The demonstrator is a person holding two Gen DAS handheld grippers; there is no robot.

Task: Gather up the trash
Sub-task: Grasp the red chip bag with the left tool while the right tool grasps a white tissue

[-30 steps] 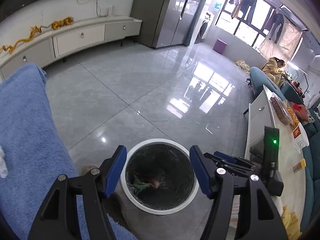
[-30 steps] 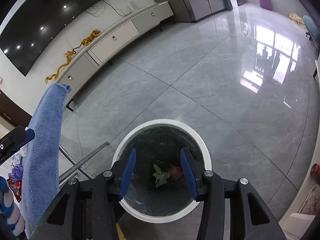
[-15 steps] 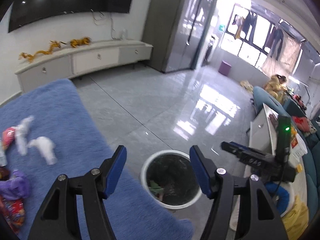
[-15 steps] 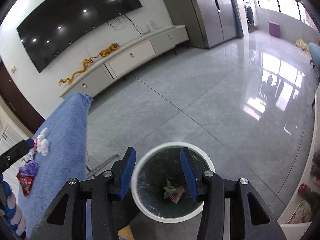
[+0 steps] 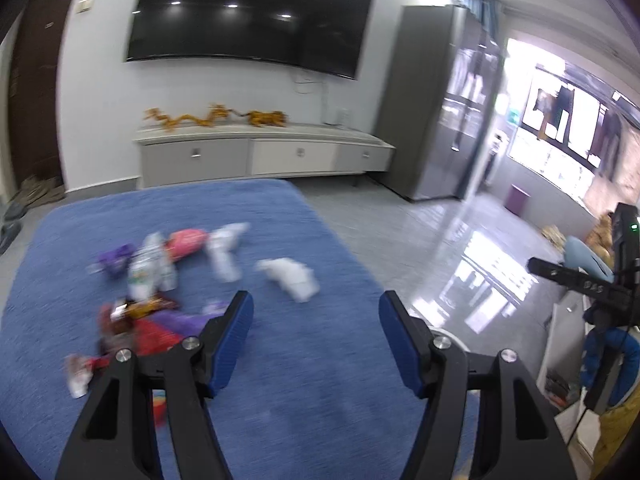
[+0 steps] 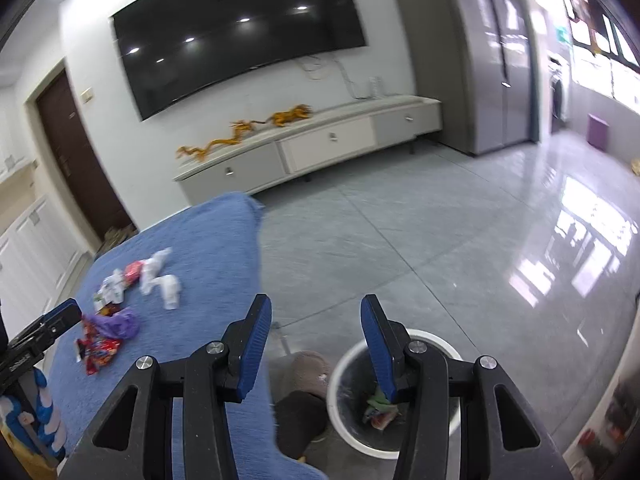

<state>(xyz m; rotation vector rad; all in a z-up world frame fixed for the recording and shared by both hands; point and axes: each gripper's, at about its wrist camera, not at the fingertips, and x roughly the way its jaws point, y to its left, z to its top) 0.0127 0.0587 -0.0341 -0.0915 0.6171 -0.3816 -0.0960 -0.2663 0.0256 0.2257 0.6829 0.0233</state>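
Both of your hand-held grippers, left (image 5: 316, 336) and right (image 6: 316, 344), gape empty; crumpled wrappers and tissues (image 5: 168, 276) litter the blue-covered surface (image 5: 312, 400) at centre-left, white bin (image 6: 436, 344) lower right. Next: reach for a scrap.

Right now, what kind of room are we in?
Most likely a home living room: a big wall-mounted TV above a long low media cabinet, glossy tiled floor, and a blue cloth-covered table with wrappers beside a white-rimmed trash bin.
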